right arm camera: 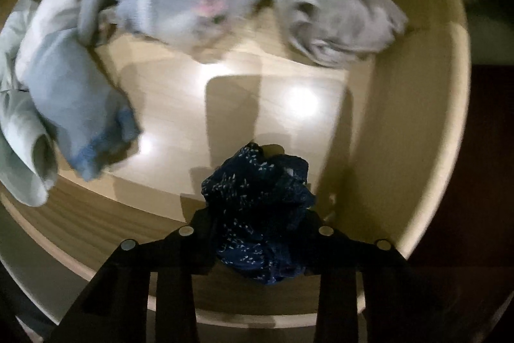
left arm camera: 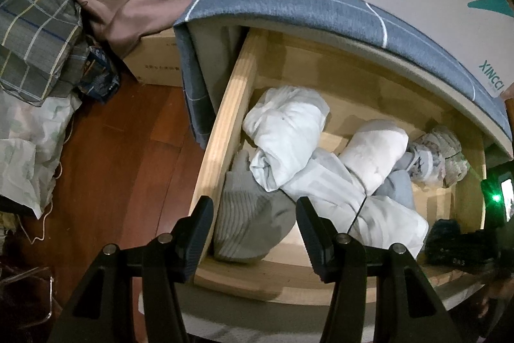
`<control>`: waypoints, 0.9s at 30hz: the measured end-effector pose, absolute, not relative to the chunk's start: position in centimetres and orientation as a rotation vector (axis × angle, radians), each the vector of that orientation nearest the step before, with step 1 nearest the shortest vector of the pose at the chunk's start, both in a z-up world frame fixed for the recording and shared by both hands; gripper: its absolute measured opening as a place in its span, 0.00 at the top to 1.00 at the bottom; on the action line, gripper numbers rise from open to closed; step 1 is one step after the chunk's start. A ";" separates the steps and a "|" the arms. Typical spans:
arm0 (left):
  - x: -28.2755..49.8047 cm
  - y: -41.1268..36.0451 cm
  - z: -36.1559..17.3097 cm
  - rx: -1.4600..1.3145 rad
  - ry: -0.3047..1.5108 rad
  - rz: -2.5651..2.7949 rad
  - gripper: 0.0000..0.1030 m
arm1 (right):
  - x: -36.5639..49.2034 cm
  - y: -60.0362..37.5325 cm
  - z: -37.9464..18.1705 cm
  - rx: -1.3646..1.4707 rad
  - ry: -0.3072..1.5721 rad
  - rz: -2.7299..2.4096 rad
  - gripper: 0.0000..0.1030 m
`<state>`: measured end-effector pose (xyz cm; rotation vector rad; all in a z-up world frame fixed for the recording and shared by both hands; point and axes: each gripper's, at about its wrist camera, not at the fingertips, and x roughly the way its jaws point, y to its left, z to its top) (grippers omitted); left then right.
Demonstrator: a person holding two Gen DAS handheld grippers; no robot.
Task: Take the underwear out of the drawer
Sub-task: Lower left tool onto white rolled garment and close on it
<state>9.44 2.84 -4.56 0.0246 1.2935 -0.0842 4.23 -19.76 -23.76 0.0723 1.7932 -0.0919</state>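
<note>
Right tongs (right arm camera: 257, 233) clamped on navy underwear (right arm camera: 258, 214) just above drawer (right arm camera: 417, 124) floor, left tongs (left arm camera: 253, 214) apart over socks; best lifted straight, clear of front rim.

Dark navy speckled underwear (right arm camera: 257, 214) bunched above the open wooden drawer (right arm camera: 417, 118); other folded garments lie inside.

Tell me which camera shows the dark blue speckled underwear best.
The right wrist view: the dark blue speckled underwear fills the lower centre, bunched in the shut right tool above the drawer floor. The left wrist view shows only a dim dark shape at the drawer's right end, too dark to identify.
</note>
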 end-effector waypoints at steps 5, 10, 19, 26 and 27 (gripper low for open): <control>9.5 2.4 -5.0 0.041 1.324 -0.090 0.47 | 3.5 -19.3 -24.0 0.085 1.766 -0.105 0.73; 9.7 2.1 -5.9 0.045 1.390 -0.105 0.47 | 3.3 -20.3 -23.8 0.134 1.760 -0.095 0.73; 9.6 1.0 -5.2 -0.183 1.445 -0.176 0.47 | 2.4 -20.9 -22.0 0.187 1.746 -0.058 0.72; 10.2 -2.3 -5.9 -0.255 1.497 -0.207 0.47 | 2.5 -22.9 -20.2 0.218 1.743 -0.035 0.72; 10.3 -2.6 -6.4 -0.272 1.512 -0.206 0.47 | 2.5 -22.8 -20.3 0.221 1.743 -0.034 0.72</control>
